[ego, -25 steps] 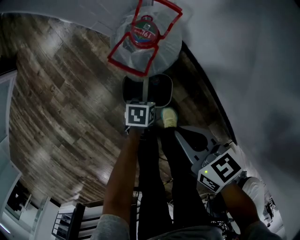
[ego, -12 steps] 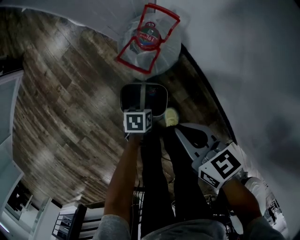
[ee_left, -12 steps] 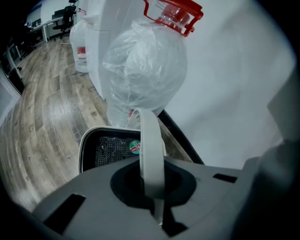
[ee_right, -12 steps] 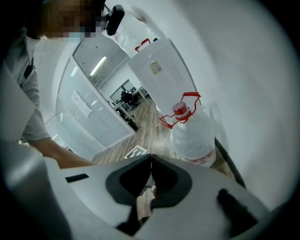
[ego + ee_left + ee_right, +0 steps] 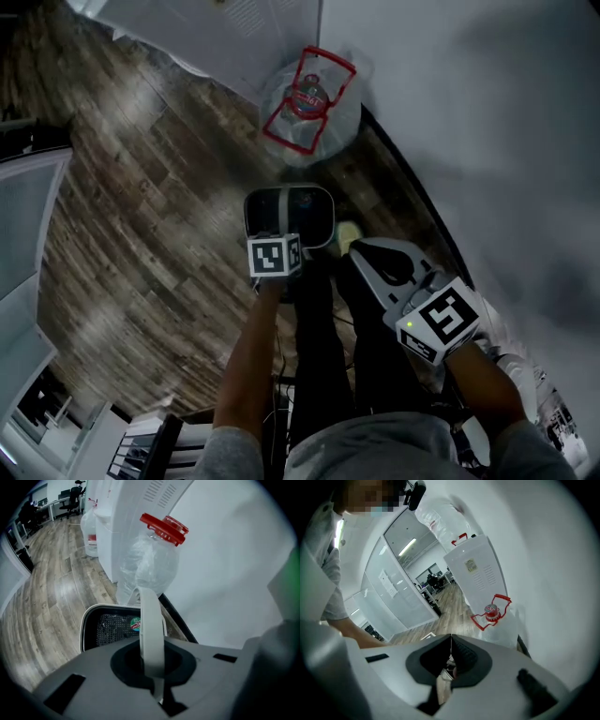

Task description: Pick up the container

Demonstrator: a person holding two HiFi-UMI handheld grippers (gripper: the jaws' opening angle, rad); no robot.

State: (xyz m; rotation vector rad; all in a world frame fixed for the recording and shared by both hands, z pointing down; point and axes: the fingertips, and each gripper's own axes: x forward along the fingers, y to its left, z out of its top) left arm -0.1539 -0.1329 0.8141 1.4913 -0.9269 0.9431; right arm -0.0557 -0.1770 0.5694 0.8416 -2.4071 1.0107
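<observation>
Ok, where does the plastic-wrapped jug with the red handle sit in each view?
Head view: jug at top centre, beyond the container.
Left gripper view: jug upper centre, above the container.
Right gripper view: jug right of centre.
Shared landmark: white cabinet beside it.

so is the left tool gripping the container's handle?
Yes, the left tool is shut on the white handle of the container.

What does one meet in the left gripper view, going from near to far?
Left gripper, shut on white curved handle → white-rimmed container with dark mesh inside → clear plastic water jug with red carrying frame → second clear jug.
</observation>
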